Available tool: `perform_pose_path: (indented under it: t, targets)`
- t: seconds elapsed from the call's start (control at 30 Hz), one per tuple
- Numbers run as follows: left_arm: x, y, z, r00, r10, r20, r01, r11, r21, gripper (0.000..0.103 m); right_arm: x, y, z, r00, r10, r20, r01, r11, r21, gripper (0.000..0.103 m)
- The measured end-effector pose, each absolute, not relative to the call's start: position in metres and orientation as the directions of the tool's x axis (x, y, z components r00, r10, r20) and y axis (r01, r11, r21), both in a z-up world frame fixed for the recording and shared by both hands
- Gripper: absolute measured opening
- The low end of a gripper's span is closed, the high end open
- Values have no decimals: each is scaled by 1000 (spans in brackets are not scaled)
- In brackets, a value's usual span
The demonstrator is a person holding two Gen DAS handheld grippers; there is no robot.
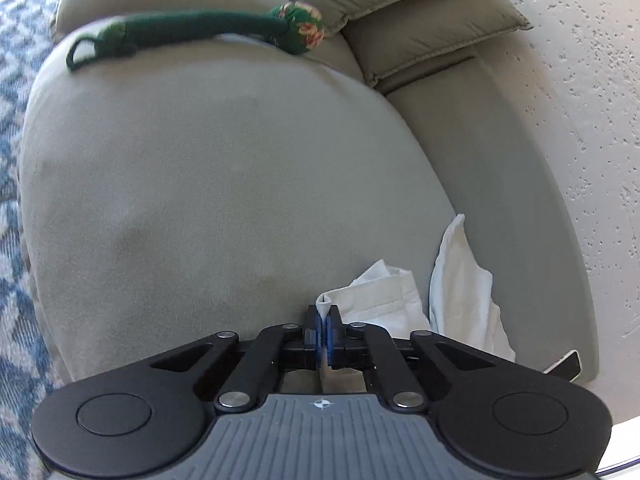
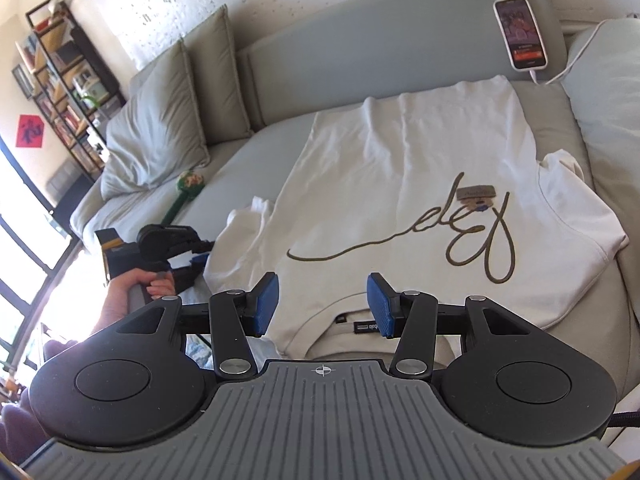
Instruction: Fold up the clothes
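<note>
A white T-shirt [image 2: 392,184] with brown script lettering lies spread front-up on the grey sofa seat [image 2: 248,160], collar toward me. My right gripper [image 2: 323,305] is open and empty, its blue pads just above the collar. My left gripper [image 1: 323,322] is shut on a fold of the shirt's white cloth [image 1: 376,300] at the sleeve edge; it also shows in the right wrist view [image 2: 192,252], held in a hand at the shirt's left sleeve.
A green fabric toy [image 1: 192,32] with a floral ball lies on the seat, also in the right wrist view [image 2: 184,192]. Cushions [image 2: 192,92] lean on the backrest. A phone [image 2: 520,32] on a cable rests against the backrest. A bookshelf [image 2: 68,64] stands at the left.
</note>
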State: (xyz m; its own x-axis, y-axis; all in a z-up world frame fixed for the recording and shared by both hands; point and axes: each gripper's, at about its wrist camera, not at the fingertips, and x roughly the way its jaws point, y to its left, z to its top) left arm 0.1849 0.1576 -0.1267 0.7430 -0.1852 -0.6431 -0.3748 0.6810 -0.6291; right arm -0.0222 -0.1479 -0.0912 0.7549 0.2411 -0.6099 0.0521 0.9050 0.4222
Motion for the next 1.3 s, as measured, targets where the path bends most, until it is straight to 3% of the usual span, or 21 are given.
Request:
perform_pose_path:
  t: [0.13, 0.27, 0.4, 0.5, 0.6, 0.63, 0.73, 0.8, 0.83, 0.87, 0.9, 0.97, 1.0, 1.03, 1.13, 1.3]
  targets:
    - [169, 156, -105, 811, -49, -583, -358, 747, -560, 1, -26, -148, -95, 745, 250, -619, 56, 901, 431, 51]
    - [167, 154, -109, 743, 60, -667, -463, 766, -446, 2, -28, -151, -101, 730, 266, -630, 61, 892, 448, 51]
    - [158, 145, -98, 728, 183, -661, -482, 822, -303, 3, -26, -154, -111, 701, 276, -658, 87, 882, 463, 51]
    - [162, 146, -102, 732, 176, -659, -464, 836, -292, 3, -29, -160, -114, 698, 272, -663, 103, 877, 469, 51]
    - [156, 145, -97, 749, 222, -624, -484, 826, -288, 16, -31, -172, -117, 703, 269, -659, 123, 866, 485, 51]
    - [148, 142, -91, 766, 254, -590, -494, 820, -289, 30, -33, -179, -117, 709, 262, -655, 139, 858, 494, 51]
    - [123, 123, -73, 838, 300, -455, -459, 839, -292, 34, -41, -203, -117, 735, 225, -640, 198, 831, 520, 51]
    - [111, 100, -62, 901, 211, -380, -333, 897, -291, 34, -47, -225, -114, 763, 169, -624, 253, 810, 529, 52]
    - [108, 86, -58, 924, 93, -372, -220, 923, -315, 35, -50, -238, -114, 774, 140, -617, 288, 790, 541, 61]
    - [110, 72, -58, 918, -56, -393, -95, 930, -355, 36, -53, -251, -115, 782, 100, -615, 335, 765, 550, 78]
    - [112, 58, -62, 889, -197, -414, 15, 916, -402, 37, -56, -263, -117, 788, 42, -614, 392, 735, 553, 83]
    - [119, 15, -74, 748, -448, -490, 206, 858, -470, 39, -63, -288, -122, 787, -75, -612, 499, 662, 560, 83]
    - [118, -7, -82, 682, -516, -519, 268, 836, -478, 39, -61, -297, -128, 779, -95, -619, 533, 619, 577, 81]
    - [117, -24, -87, 644, -545, -536, 309, 827, -470, 39, -60, -306, -134, 771, -111, -627, 565, 573, 593, 77]
    - [116, -63, -99, 568, -589, -574, 387, 807, -445, 39, -55, -333, -153, 741, -154, -654, 647, 426, 633, 51]
    - [132, -71, -120, 553, -529, -644, 333, 849, -410, 34, -42, -357, -194, 680, -217, -701, 733, 166, 660, 50]
